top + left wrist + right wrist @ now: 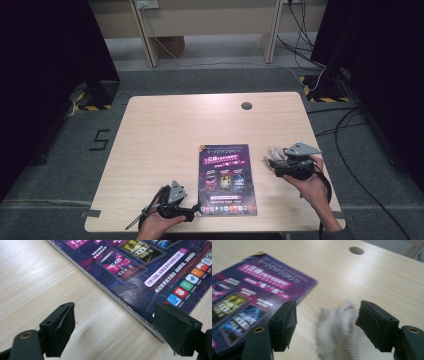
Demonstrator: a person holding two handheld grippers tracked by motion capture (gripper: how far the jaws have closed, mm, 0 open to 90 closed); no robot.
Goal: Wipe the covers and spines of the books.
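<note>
High view – left gripper [196, 214] low by magazine [227, 178], right gripper [270, 165] raised over cloth [337, 325]

Floor marking, far left of the table: we read a dark digit "5" [99, 139] on the grey floor.
Magazine cover [227, 179], white strip near its bottom: we make out "3月1日" [165, 266]; the rest is too slanted for us.
Cover centre panel: "三体" [117, 261].
Cover headline: pink Chinese characters, too blurred for us to read.
</note>
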